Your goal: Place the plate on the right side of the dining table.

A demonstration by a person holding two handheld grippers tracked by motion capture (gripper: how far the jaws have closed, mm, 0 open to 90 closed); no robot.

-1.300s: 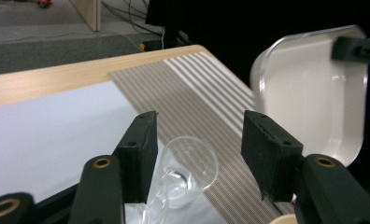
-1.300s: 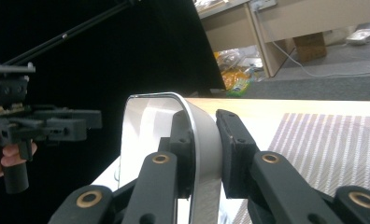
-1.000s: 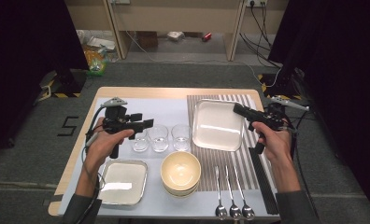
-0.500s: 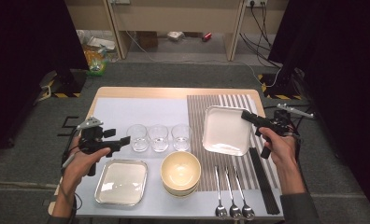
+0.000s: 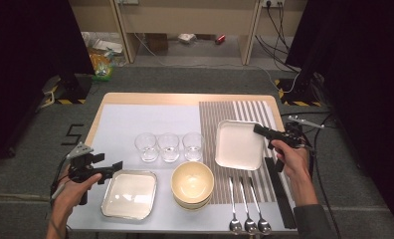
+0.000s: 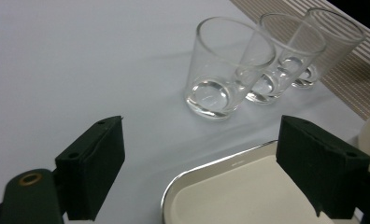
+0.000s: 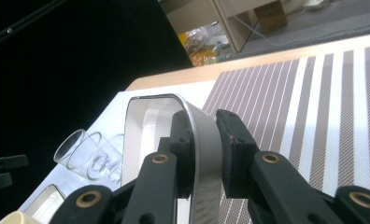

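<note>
1. Surface (image 5: 135, 119) first: a pale mat on its left part and a striped mat (image 5: 245, 107) on its right carry all the tableware.
2. The right tray (image 5: 239, 144) lies on the striped mat, and the right gripper (image 5: 258, 129) has its fingers clamped on the tray's far right rim — in the right gripper view the metal edge (image 7: 204, 140) runs straight up between the two pads.
3. The left tray (image 5: 129, 194) sits at the near left of the pale mat. The left gripper (image 5: 116, 165) hovers just beside its far left corner with fingers spread wide and holding nothing; the tray's rounded corner (image 6: 183, 186) lies just ahead, between them and a little lower.
4. That corner is the relation that matters, I judge — the left fingers need only drop and close on the rim.
5. Three glasses (image 5: 168, 147), a stack of bowls (image 5: 192, 184) and three spoons (image 5: 247, 209) stand well apart from both grippers.
</note>
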